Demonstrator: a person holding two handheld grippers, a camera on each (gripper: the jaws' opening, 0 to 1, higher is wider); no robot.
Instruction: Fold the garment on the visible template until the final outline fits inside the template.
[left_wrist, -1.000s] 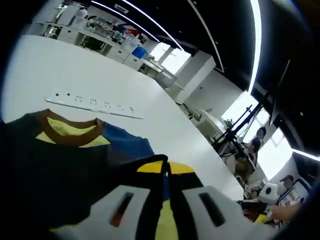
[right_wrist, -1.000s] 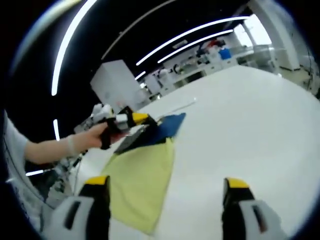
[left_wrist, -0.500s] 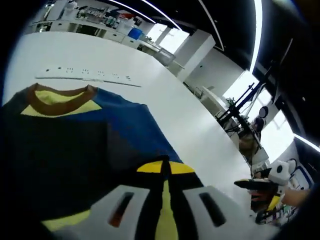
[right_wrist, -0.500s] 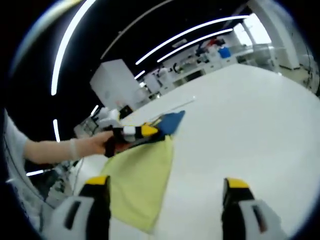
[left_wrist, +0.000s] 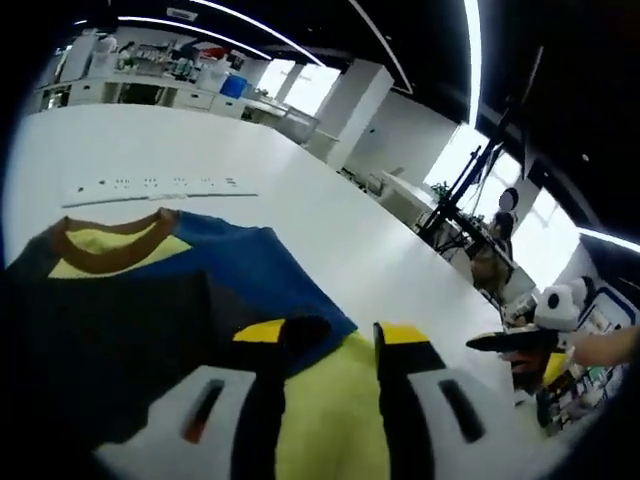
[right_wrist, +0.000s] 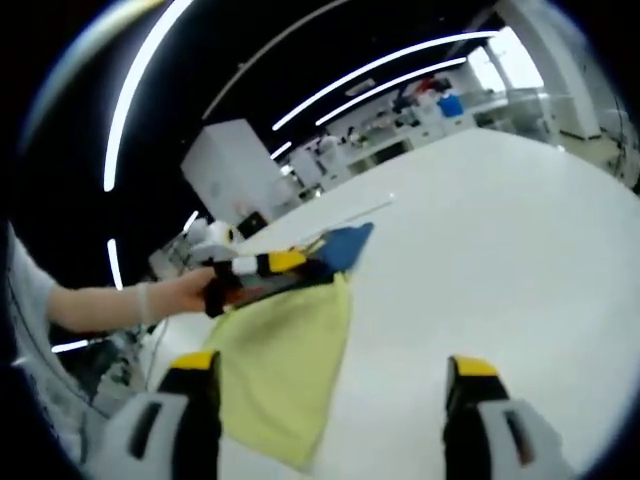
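Observation:
The garment (left_wrist: 110, 320) lies flat on the white table (left_wrist: 330, 220): a dark body, a brown collar (left_wrist: 110, 250) with yellow inside, and a blue sleeve (left_wrist: 265, 275). Its yellow part (left_wrist: 330, 410) runs under my left gripper (left_wrist: 335, 335), whose jaws stand open just above the cloth. In the right gripper view the same garment shows as a yellow sheet (right_wrist: 285, 370) with a blue corner (right_wrist: 348, 245). A hand holds the left gripper (right_wrist: 262, 275) over its far end. My right gripper (right_wrist: 333, 368) is open, back from the cloth's near edge. It also appears as the right gripper (left_wrist: 512, 342) off the table's far side.
A long white strip with dark marks (left_wrist: 160, 185) lies on the table beyond the collar, seen too as the strip (right_wrist: 350, 212). The table (right_wrist: 500, 230) stretches bare to the right of the cloth. Lab benches and tripods stand in the background.
My left gripper's jaws, shut on the garment's folded edge before, have opened and let it go. The cloth now lies flat. The right gripper has stayed still.

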